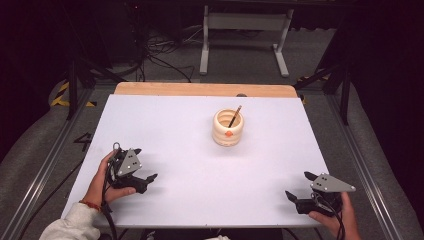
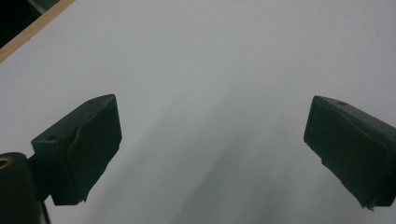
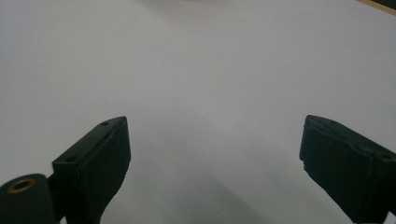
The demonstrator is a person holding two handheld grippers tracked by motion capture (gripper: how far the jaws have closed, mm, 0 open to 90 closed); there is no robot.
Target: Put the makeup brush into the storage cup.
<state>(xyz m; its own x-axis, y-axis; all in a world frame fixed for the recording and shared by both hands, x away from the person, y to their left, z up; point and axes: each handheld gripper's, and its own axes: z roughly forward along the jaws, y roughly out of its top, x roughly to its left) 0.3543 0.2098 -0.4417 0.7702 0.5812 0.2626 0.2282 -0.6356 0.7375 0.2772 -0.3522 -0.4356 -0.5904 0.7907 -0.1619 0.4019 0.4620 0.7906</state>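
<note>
Your tabletop is a broad white sheet with a strip of bare wood along its far edge, and it takes up most of the high view. Beyond it lies grey floor with loose cables and the white legs of a stand.

On the far half of the tabletop, a little right of centre, stands the cream ribbed cup, upright, with an orange dot on the side facing you. A dark pencil leans inside it, its tip poking out above the rim toward the far right.

Your left gripper sits low over the near left part of the tabletop, held in your left hand, well apart from the cup. Its jaws are spread wide with nothing between them; in the left gripper view there is bare white surface between the two black pads.

Your right gripper is at the near right corner, in your right hand, also well apart from the cup. Its jaws are likewise spread and empty, pointing toward the left over plain white tabletop.
</note>
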